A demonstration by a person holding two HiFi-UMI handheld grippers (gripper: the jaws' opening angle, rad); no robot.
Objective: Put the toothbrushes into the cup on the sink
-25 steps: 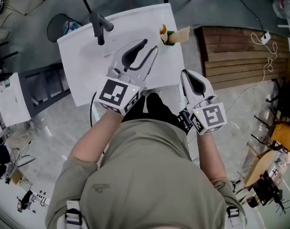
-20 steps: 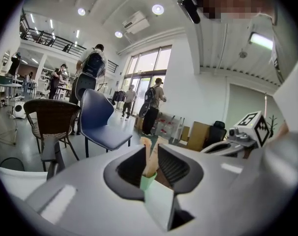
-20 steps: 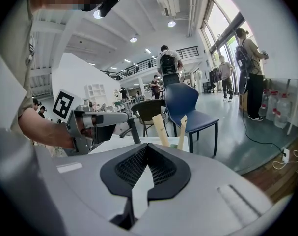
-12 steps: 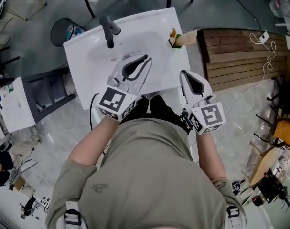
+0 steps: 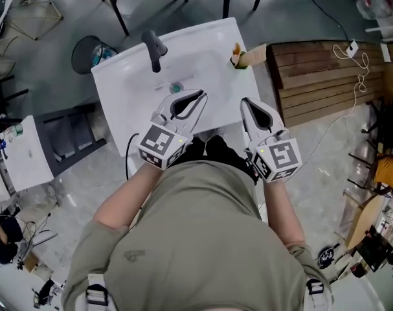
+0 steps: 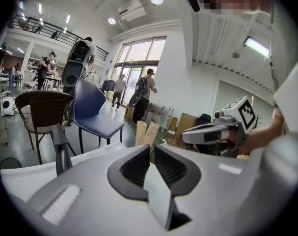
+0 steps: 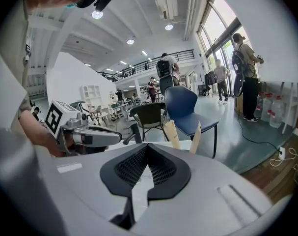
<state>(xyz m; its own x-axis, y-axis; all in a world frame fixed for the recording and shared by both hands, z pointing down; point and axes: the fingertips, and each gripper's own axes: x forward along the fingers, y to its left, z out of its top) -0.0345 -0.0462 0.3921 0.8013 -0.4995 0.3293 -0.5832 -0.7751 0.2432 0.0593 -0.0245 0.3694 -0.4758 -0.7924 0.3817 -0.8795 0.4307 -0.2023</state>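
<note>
Cup (image 5: 236, 57): stood on the sink's (image 5: 118, 102) far right corner, beside the basin and well apart from the faucet (image 5: 154, 47), probably so it stayed clear of the water.
Toothbrushes (image 7: 171, 133): 2 pale handles stood upright, leaning apart, where the cup was. They seemed already in it, so the task looked done or nearly done.
Left gripper (image 6: 151, 149): hovered over the basin's near edge. Its jaws had just been closing and were down to a narrow slit, with nothing between them and touching nothing.
Right gripper (image 7: 146, 150): hovered at the sink's near right edge, its jaws together and empty.
Why held so: both stayed near the body, well apart from the cup, likely because no brush was left to carry.
</note>
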